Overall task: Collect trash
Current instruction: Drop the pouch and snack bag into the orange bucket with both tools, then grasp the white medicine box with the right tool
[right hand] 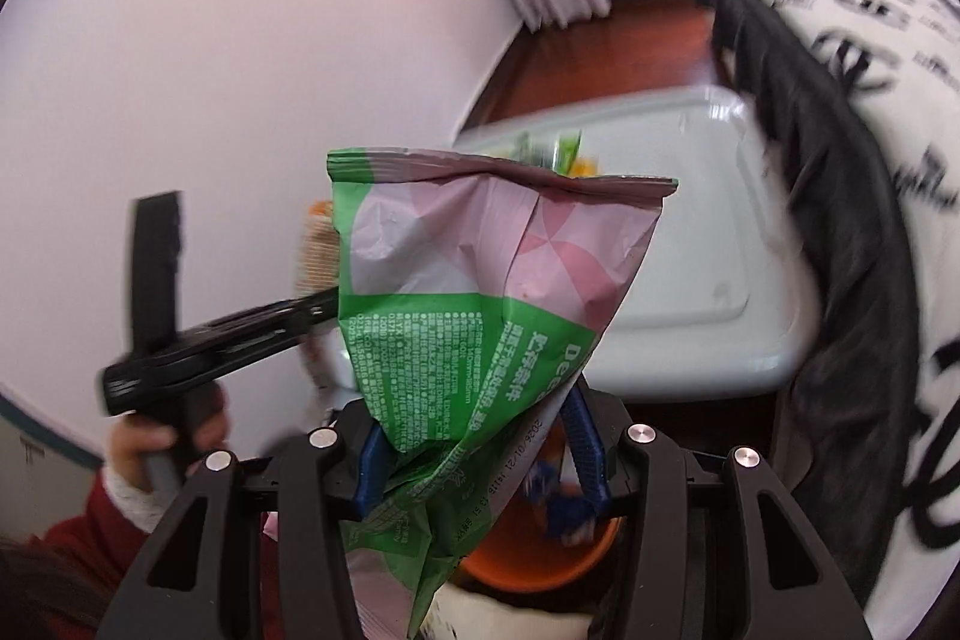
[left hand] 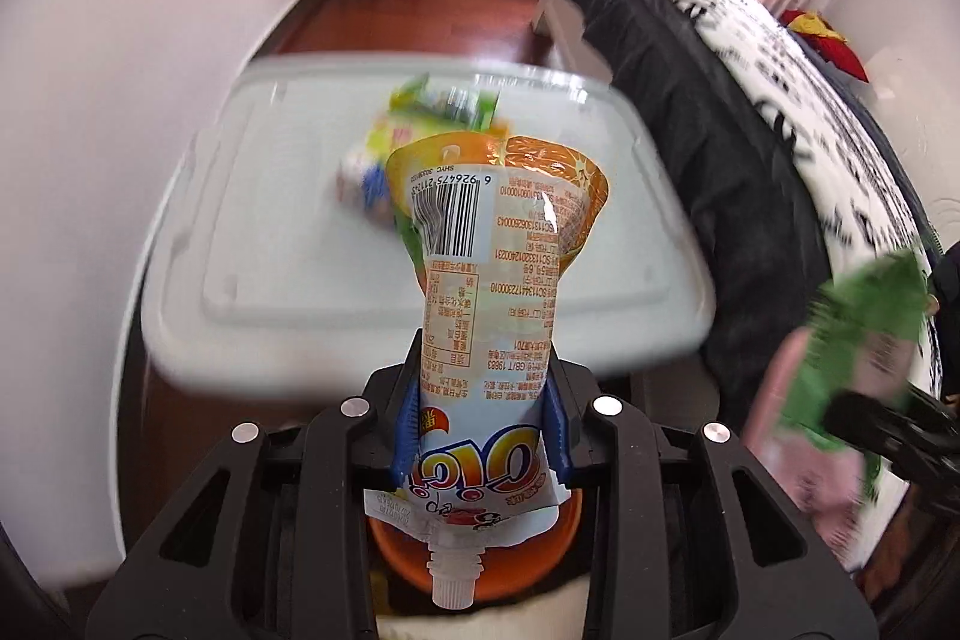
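Observation:
My left gripper (left hand: 483, 403) is shut on an orange and white drink pouch (left hand: 489, 244), blue pads (left hand: 408, 427) pressing its sides, spout end toward the camera. The pouch hangs above a white plastic box (left hand: 252, 232) with several blurred green and yellow wrappers (left hand: 432, 118) on it. My right gripper (right hand: 480, 436) is shut on a crumpled green and pink snack bag (right hand: 480, 280), which covers much of that view. The same bag (left hand: 864, 334) shows at the right edge of the left wrist view. A hand (right hand: 150, 451) holds the left gripper's black frame (right hand: 198, 343) to the bag's left.
An orange bowl (left hand: 480, 565) sits below both grippers, also seen as the orange bowl (right hand: 540, 550). A bed with a black and white blanket (right hand: 870, 100) runs along the right, close to the white box (right hand: 690, 268). A white wall (left hand: 120, 100) stands left, with dark wood floor (left hand: 420, 16) beyond.

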{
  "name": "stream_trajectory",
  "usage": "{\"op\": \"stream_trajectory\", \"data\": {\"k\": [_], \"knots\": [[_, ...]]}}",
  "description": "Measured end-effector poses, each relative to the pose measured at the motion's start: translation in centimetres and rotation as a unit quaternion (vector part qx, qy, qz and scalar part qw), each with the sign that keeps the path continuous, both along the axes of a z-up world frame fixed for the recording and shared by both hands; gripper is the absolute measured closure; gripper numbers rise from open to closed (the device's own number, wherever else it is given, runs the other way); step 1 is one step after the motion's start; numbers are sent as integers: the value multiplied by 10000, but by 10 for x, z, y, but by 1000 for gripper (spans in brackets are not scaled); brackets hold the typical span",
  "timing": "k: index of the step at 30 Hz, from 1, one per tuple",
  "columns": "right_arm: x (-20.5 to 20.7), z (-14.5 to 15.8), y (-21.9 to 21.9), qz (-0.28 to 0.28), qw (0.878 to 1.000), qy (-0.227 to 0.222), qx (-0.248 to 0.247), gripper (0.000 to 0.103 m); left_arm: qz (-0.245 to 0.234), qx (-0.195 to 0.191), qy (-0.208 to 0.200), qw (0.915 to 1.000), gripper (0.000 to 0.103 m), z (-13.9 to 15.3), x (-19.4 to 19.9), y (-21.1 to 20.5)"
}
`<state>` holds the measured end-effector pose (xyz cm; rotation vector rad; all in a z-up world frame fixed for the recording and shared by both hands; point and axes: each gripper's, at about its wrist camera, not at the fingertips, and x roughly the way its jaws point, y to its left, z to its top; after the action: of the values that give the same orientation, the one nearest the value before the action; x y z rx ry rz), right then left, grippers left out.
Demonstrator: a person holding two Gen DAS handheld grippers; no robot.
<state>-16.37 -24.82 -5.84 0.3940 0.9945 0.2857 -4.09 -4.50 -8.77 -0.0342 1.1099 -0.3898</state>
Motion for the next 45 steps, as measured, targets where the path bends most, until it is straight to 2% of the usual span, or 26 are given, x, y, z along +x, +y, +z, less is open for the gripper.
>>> {"op": "stream_trajectory", "data": {"k": [4, 9, 15, 17, 20, 25, 31, 35, 38, 41, 45], "knots": [[-4, -44, 28, 264, 9980, 560, -146, 54, 64, 85, 356, 9993, 71, -37, -29, 11], [-9, -87, 54, 514, 9924, 1035, -419, 54, 77, 268, 784, 9965, 71, -78, -54, 21], [-2, -112, 71, 714, 9858, 1299, -789, 53, 95, 501, 878, 9948, 70, -96, -58, 26], [-2, -116, 74, 771, 9839, 1333, -910, 49, 101, 625, 971, 9933, 66, -101, -59, 26], [-1, -118, 75, 758, 9836, 1346, -934, 42, 133, 777, 984, 9920, 35, -102, -58, 26], [3, -113, 71, 679, 9858, 1262, -879, 33, 141, 806, 940, 9922, 33, -100, -56, 27], [6, -97, 63, 559, 9895, 1105, -743, 29, 173, 788, 943, 9923, 33, -99, -52, 30], [19, -80, 56, 446, 9924, 900, -712, 20, 236, 697, 906, 9932, 32, -95, -43, 36], [42, -68, 56, 495, 9925, 786, -800, 18, 506, 438, 649, 9956, 21, -85, -31, 55], [79, -60, 67, 677, 9894, 706, -1077, 13, 819, 203, 474, 9953, 20, -79, -23, 76], [140, -53, 107, 1426, 9727, 459, -1769, 5, 1402, -82, 465, 9890, 19, -77, -10, 111]]}}
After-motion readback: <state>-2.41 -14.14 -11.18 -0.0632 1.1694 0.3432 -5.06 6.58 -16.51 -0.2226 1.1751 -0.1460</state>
